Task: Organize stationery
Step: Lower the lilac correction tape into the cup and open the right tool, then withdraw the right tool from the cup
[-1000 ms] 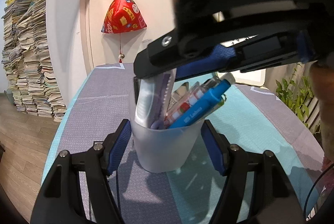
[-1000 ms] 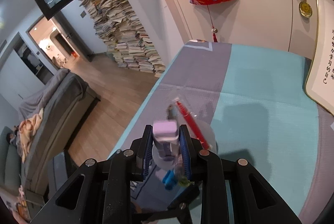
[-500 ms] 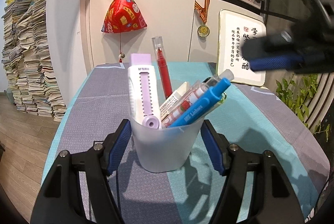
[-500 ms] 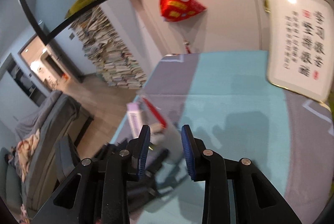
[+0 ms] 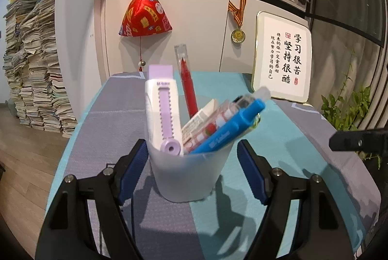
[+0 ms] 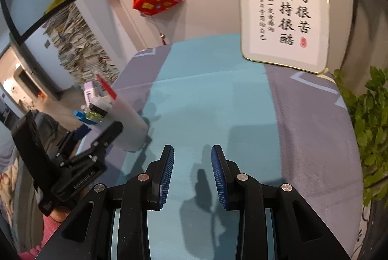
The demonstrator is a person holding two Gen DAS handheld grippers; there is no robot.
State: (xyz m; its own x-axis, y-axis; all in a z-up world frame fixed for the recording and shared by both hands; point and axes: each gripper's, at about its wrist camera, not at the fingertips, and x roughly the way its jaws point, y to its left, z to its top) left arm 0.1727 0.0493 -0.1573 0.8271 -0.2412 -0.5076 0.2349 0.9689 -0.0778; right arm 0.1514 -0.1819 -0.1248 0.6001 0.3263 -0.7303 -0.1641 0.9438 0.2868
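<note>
A translucent white cup (image 5: 191,175) stands on the table between the open fingers of my left gripper (image 5: 191,160), which do not visibly touch it. In the cup stand a white-and-purple eraser case (image 5: 162,112), a red pen (image 5: 186,80), a blue pen (image 5: 230,129) and several other items. The cup also shows in the right wrist view (image 6: 128,124) at the left, with the left gripper beside it. My right gripper (image 6: 192,163) is open and empty over the teal stripe of the tablecloth (image 6: 208,95), to the right of the cup.
A framed calligraphy panel (image 5: 282,58) leans at the table's back right. A red pyramid ornament (image 5: 144,17) hangs on the wall. A green plant (image 6: 371,129) stands by the right edge. Stacks of books (image 5: 31,61) rise on the floor to the left.
My right gripper let go of the purple eraser case in the cup, opened, and drew away to the right. The left gripper and cup stayed in place.
</note>
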